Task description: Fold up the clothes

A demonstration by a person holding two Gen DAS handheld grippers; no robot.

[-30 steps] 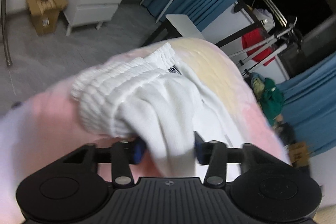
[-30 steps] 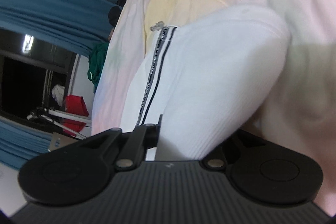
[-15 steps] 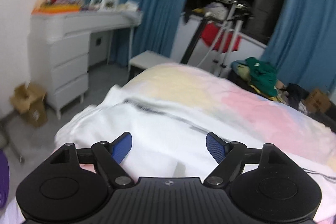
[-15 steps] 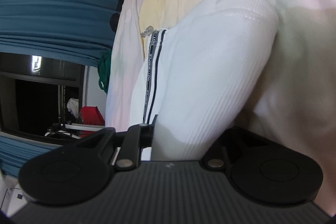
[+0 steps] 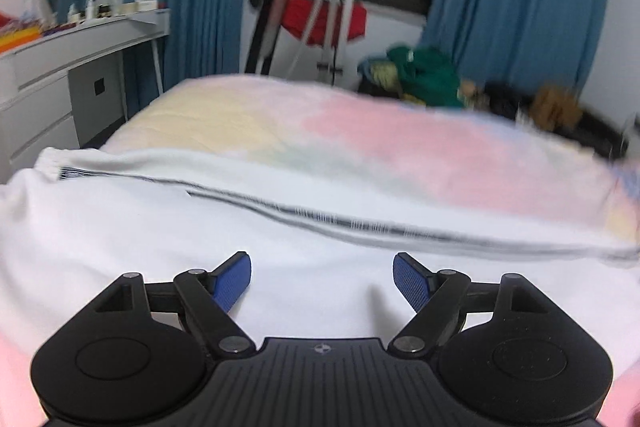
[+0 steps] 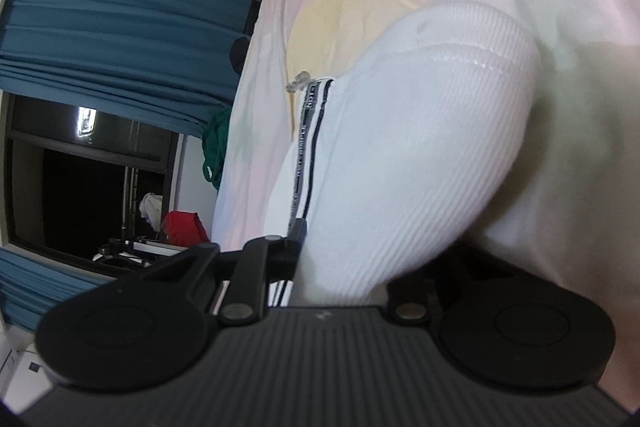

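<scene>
Your left gripper (image 5: 322,277) is wide open, empty, over the white ribbed black-striped trousers (image 5: 200,227) along the pastel bedspread's (image 5: 360,131) near edge; right gripper (image 6: 340,259) jaws opening around the cuff, risk: fold springs back

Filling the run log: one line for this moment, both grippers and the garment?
left gripper: open, empty, above white pants | right gripper: jaws opening, pants cuff between them | pants laid across bed

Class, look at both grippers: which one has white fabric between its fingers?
The right gripper: its opening fingers hold the white trousers' cuff. The left gripper is open, empty.
</scene>
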